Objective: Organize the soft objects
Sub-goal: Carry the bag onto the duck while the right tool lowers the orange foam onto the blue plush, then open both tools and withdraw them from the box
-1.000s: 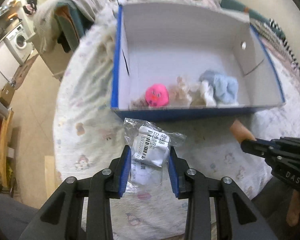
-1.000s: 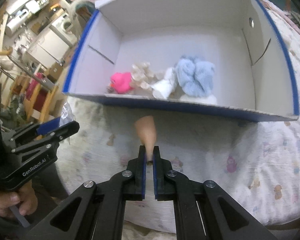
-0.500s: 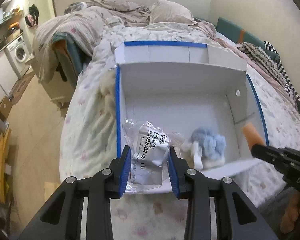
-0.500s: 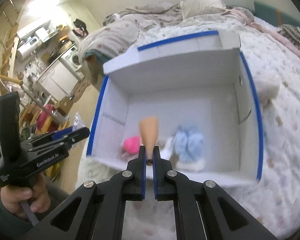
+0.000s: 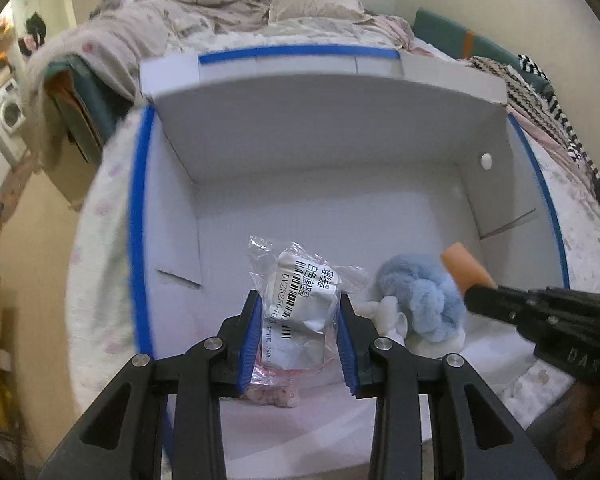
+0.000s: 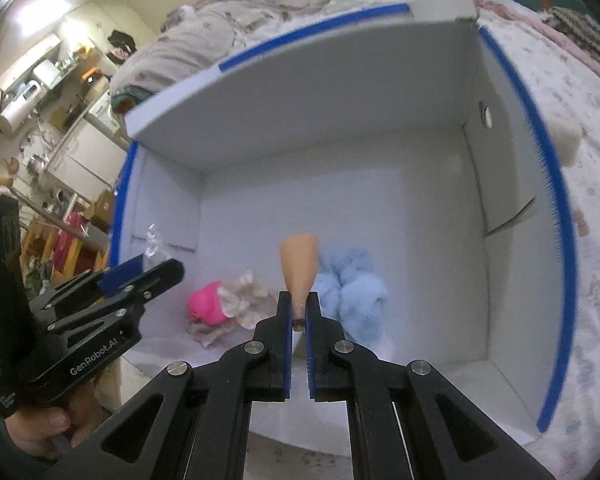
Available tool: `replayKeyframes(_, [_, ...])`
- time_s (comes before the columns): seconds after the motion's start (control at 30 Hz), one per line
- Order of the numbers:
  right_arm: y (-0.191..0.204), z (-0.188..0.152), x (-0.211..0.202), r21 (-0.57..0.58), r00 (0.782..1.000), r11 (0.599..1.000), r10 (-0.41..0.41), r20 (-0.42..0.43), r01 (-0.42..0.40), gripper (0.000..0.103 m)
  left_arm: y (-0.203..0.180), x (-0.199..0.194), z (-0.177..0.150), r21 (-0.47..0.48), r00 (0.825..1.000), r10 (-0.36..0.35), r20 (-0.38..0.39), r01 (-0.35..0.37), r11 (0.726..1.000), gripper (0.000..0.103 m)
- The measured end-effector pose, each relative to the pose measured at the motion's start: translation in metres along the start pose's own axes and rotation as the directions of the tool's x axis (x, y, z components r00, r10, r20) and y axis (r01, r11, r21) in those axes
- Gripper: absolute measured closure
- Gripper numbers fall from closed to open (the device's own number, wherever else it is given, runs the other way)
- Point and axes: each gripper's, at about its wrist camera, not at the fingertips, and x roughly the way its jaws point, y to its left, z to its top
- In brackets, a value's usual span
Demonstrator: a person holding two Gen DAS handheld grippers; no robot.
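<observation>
- We hold the left gripper (image 5: 300,336) clenched on a clear plastic packet (image 5: 300,300) with a barcode label, above the near part of the white box (image 5: 332,120).
- Our right gripper (image 6: 299,320) is clamped on the narrow end of a tan cone (image 6: 300,268), also over the box.
- On the box floor lie a blue fluffy toy (image 6: 352,292), a pink toy (image 6: 206,304) and a beige fabric piece (image 6: 246,296), close together.
- The box rests on a patterned bedspread (image 6: 596,200).

"GenRobot.AI" on left gripper (image 6: 140,276), "DAS" on right gripper (image 5: 476,300), barcode label on plastic packet (image 5: 304,300)
</observation>
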Motion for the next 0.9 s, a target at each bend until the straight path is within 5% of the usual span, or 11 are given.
replayKeyframes(0.3, [0.000,-0.002,0.028,-0.006,0.997,1.000,-0.006,-0.082,0.005,0.095,0.001,0.023,-0.001,-0.010,0.999,0.013,-0.048,-0.014,1.000,0.072])
replayKeyframes(0.63, [0.000,-0.002,0.030,-0.006,0.997,0.999,-0.034,-0.075,0.033,0.094,-0.011,0.035,-0.007,-0.005,0.996,0.023,-0.085,-0.023,1.000,0.068])
replayKeyframes(0.8, [-0.004,-0.001,0.030,0.012,0.994,0.996,-0.087,-0.072,0.088,0.065,-0.014,0.031,-0.005,0.006,0.998,0.021,-0.055,-0.021,1.000,0.049])
replayKeyframes(0.87, [-0.008,0.000,0.026,0.039,0.996,0.996,-0.073,-0.057,0.075,0.029,-0.016,0.031,-0.005,0.009,0.998,0.027,-0.051,-0.026,1.000,0.048])
replayKeyframes(0.9, [-0.009,0.000,0.024,0.044,0.996,0.996,-0.080,-0.044,0.082,0.027,-0.017,0.030,-0.005,0.011,0.998,0.029,-0.050,-0.028,1.000,0.048])
